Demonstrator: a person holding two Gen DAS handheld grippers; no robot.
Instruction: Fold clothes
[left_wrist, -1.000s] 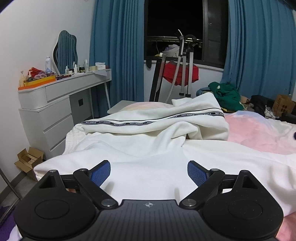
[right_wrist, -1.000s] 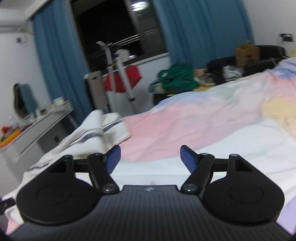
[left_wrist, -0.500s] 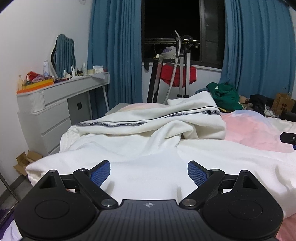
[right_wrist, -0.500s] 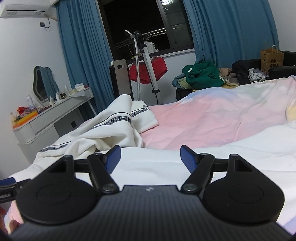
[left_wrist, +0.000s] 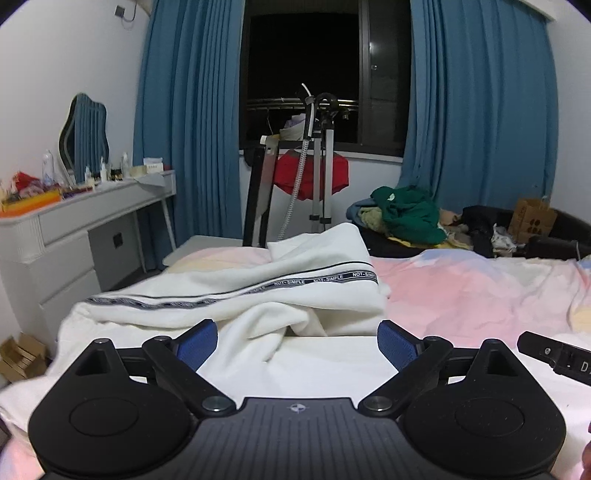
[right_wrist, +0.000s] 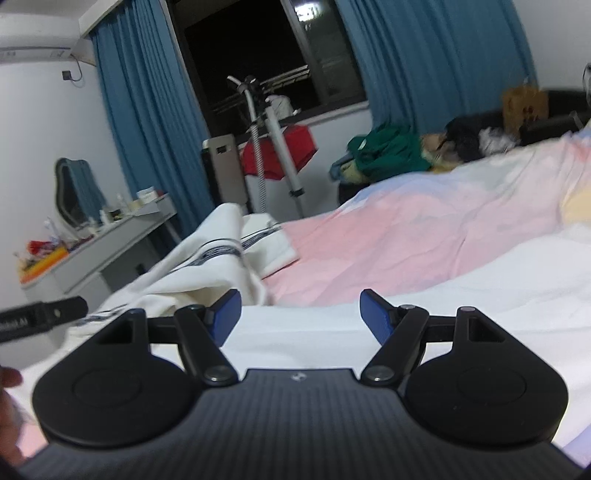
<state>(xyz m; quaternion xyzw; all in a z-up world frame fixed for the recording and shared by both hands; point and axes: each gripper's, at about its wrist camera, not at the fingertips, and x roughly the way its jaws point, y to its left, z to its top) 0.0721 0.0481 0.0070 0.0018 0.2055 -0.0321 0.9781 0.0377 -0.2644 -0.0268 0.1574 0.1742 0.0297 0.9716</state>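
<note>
Step in hand: an approach, as I judge it. Both grippers hang over the near part of the white garment (left_wrist: 295, 354) with nothing gripped yet, so no fold of this part has begun.
Garment: it lies spread on the bed (left_wrist: 461, 295), its near part flat and smooth. Beyond that a trimmed part with a black lettered band (left_wrist: 258, 291) is thrown back over the body in a loose bunch.
Left gripper (left_wrist: 295, 338): jaws wide apart, blue pads bare, nothing between them; the flat white cloth lies below and the bunch just beyond.
Right gripper (right_wrist: 300, 312): jaws wide apart too, nothing held; it is over the flat cloth, to the right of the bunch and near where the garment meets the pink sheet.
Next move: probably each gripper must come down on an edge or corner of the garment and pinch a single layer. Which edge comes first I cannot tell.
In the way: the bunched, banded part lies on the body, so I expect it needs laying flat before a clean crease is possible. The two grippers are close together; each shows at the rim of the other's view.
Around the garment: a white dresser (left_wrist: 74, 236) with bottles to its left. Beyond it are blue curtains (left_wrist: 184, 110), a dark window, a stand with a red cloth (left_wrist: 314, 177), and a green clothes heap (left_wrist: 406, 214) farther right.
</note>
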